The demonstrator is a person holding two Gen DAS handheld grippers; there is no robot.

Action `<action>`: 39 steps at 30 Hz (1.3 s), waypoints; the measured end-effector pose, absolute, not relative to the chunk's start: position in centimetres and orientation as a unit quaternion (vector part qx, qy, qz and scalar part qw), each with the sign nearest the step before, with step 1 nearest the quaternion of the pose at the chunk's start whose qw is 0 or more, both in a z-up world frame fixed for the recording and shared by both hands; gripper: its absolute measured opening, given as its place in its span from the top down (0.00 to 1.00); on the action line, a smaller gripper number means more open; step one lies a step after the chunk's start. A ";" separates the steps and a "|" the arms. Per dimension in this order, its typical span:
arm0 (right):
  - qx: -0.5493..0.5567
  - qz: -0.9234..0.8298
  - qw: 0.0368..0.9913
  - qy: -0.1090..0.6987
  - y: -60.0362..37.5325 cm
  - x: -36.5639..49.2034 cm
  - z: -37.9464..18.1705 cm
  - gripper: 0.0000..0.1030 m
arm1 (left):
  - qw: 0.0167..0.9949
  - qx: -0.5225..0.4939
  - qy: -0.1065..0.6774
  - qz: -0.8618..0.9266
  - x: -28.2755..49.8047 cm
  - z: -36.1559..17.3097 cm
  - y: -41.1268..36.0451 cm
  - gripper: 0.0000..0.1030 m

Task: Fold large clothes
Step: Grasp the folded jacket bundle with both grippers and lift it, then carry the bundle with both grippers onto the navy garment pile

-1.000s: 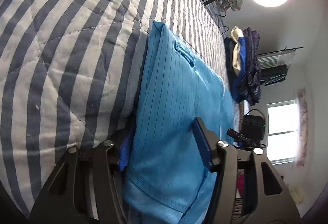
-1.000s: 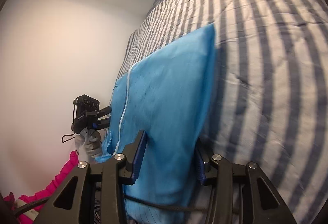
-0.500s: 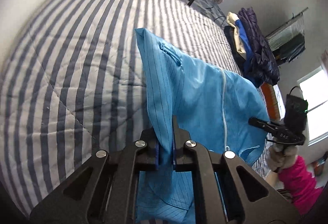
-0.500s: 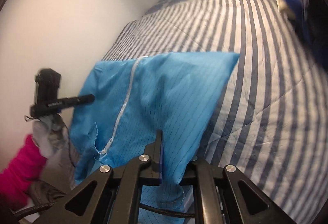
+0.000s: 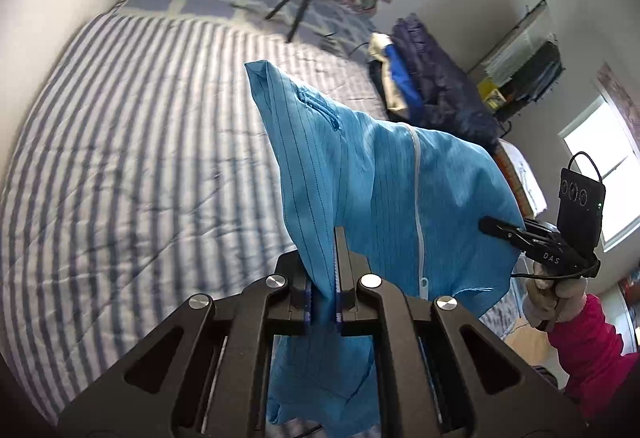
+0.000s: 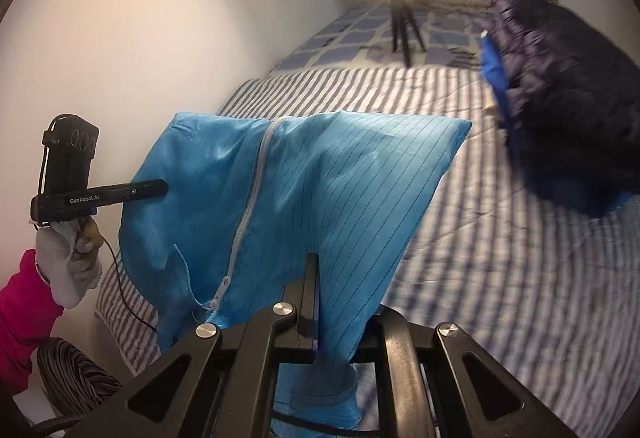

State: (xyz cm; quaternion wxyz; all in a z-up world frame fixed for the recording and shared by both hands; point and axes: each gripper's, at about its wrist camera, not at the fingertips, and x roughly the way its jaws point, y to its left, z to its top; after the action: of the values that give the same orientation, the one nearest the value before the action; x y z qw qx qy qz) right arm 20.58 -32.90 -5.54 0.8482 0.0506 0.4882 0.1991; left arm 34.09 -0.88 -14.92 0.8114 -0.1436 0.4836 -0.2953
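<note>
A bright blue pinstriped garment [image 5: 384, 189] with a white zipper hangs in the air above the striped bed. My left gripper [image 5: 329, 262] is shut on one edge of it. My right gripper [image 6: 324, 290] is shut on the opposite edge; its right finger is hidden behind the cloth. The garment [image 6: 320, 189] is stretched between both grippers, its far corners pointing toward the bed. The right gripper also shows in the left wrist view [image 5: 496, 228], and the left gripper in the right wrist view [image 6: 160, 187].
The grey-and-white striped quilt [image 5: 132, 165] covers the bed below. A pile of dark jackets [image 6: 568, 109] lies at the bed's right side. A ring light on a tripod [image 6: 400, 9] stands at the far end by pillows. A white wall runs along the left.
Both grippers closed on the garment's edges and lifted it off the quilt. It now hangs spread between them, higher than half a second ago.
</note>
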 end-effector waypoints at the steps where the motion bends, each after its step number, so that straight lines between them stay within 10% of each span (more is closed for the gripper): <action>1: 0.048 0.193 0.851 0.485 -33.6 20.3 -5.0 0.97 | 0.811 -0.143 0.481 -0.300 34.1 -14.7 -1.4 0.95; 39: -0.104 -0.033 0.917 0.383 -56.1 37.1 9.5 0.97 | 0.821 -0.118 0.360 -0.427 53.2 -4.3 -30.6 0.96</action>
State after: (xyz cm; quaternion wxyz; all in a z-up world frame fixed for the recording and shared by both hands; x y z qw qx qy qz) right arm 37.05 -56.08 9.53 0.9173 -0.1044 0.3829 -0.0330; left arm 53.20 -30.65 -4.33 0.8213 -0.1179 0.3600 -0.4265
